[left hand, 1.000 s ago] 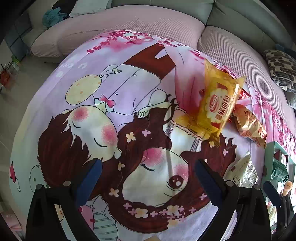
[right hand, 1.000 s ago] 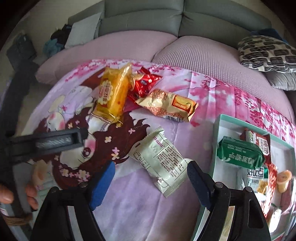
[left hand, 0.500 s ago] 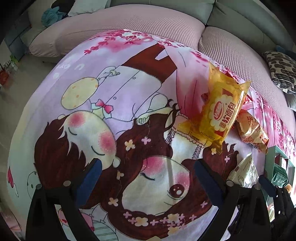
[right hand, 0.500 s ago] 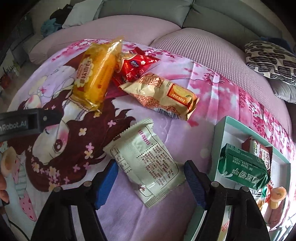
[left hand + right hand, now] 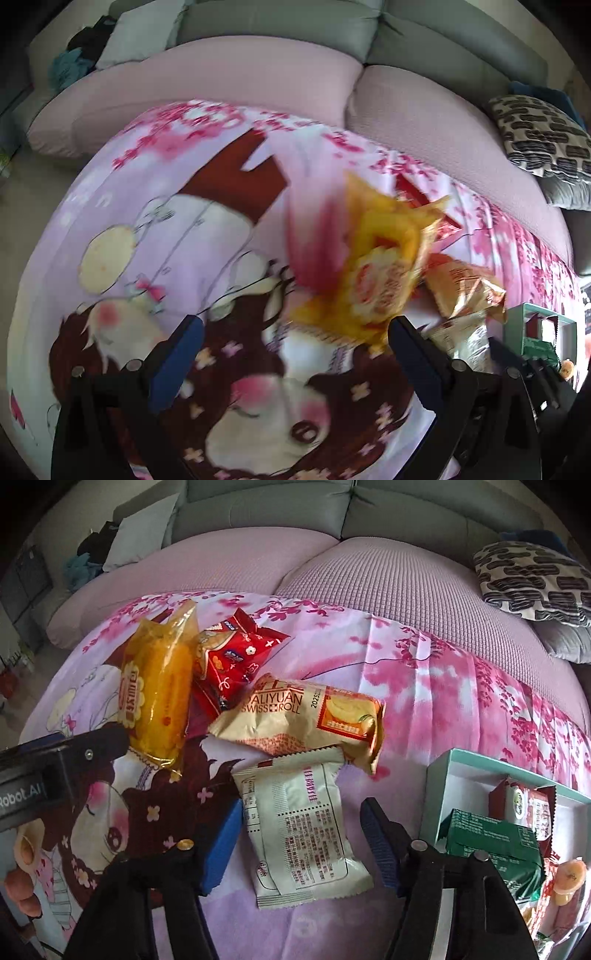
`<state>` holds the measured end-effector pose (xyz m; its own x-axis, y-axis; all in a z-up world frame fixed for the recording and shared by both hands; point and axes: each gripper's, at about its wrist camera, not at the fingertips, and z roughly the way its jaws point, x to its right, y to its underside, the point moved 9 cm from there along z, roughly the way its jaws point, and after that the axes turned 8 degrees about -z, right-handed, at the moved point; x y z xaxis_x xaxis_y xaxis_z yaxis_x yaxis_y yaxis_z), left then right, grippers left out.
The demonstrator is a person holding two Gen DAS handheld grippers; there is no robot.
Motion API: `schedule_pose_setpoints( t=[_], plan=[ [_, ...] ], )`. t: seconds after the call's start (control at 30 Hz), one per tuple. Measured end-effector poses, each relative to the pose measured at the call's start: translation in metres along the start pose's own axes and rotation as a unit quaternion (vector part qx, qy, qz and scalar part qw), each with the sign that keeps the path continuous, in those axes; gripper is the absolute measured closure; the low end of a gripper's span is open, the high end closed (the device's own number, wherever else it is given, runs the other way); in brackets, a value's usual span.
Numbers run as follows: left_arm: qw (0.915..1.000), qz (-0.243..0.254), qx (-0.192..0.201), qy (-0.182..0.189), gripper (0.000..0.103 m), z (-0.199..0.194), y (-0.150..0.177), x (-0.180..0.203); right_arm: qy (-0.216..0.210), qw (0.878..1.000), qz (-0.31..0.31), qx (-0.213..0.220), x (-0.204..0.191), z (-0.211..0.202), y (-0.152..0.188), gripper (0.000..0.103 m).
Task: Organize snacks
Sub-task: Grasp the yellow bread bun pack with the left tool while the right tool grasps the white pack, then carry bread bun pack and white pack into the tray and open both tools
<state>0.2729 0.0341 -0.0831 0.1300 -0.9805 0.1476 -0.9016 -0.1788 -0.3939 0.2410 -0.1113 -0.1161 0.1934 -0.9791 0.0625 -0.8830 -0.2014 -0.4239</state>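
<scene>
Two grippers hover over a cartoon-printed blanket (image 5: 424, 686) spread in front of a pink sofa (image 5: 369, 583). Places below are given relative to the white snack packet (image 5: 306, 827), which lies flat on the blanket.

Behind and to the right of the packet, on the sofa, rests a black-and-white patterned cushion (image 5: 532, 579). Just right of the packet sits a teal-rimmed tray (image 5: 436, 794), holding a green pack (image 5: 491, 845), a red-and-white pack (image 5: 524, 805) and a small orange jelly cup (image 5: 570, 880).

Directly behind the packet, touching its top edge, lies a beige Swiss roll pack (image 5: 299, 716). Further behind and left is a yellow bread bag (image 5: 159, 686), with a red snack bag (image 5: 232, 661) beside it, partly tucked under both.

The right gripper (image 5: 301, 845) has its blue-padded jaws spread wide, one on either side of the packet, not pressing it. The left gripper (image 5: 295, 354), left of the packet, is likewise spread wide and holds nothing; its view is motion-blurred, with the yellow bread bag (image 5: 380, 273) just beyond its fingertips.
</scene>
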Motion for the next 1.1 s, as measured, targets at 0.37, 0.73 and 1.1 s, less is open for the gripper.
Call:
schedule_pose_setpoints(
  t=[0.37, 0.73, 1.1],
  plan=[
    [0.9994, 0.007, 0.021, 0.028, 0.060, 0.011, -0.016, 0.025, -0.011, 1.000, 0.016, 0.002, -0.002, 0.005, 0.001, 0.044],
    [0.9991, -0.008, 0.018, 0.037, 0.064, 0.000, -0.001, 0.022, -0.016, 0.999, 0.048, 0.014, 0.002, -0.009, 0.010, 0.047],
    [0.9991, -0.027, -0.004, 0.031, 0.064, -0.026, 0.027, 0.026, -0.028, 0.996, 0.072, 0.034, -0.004, -0.052, 0.034, 0.047]
  ],
)
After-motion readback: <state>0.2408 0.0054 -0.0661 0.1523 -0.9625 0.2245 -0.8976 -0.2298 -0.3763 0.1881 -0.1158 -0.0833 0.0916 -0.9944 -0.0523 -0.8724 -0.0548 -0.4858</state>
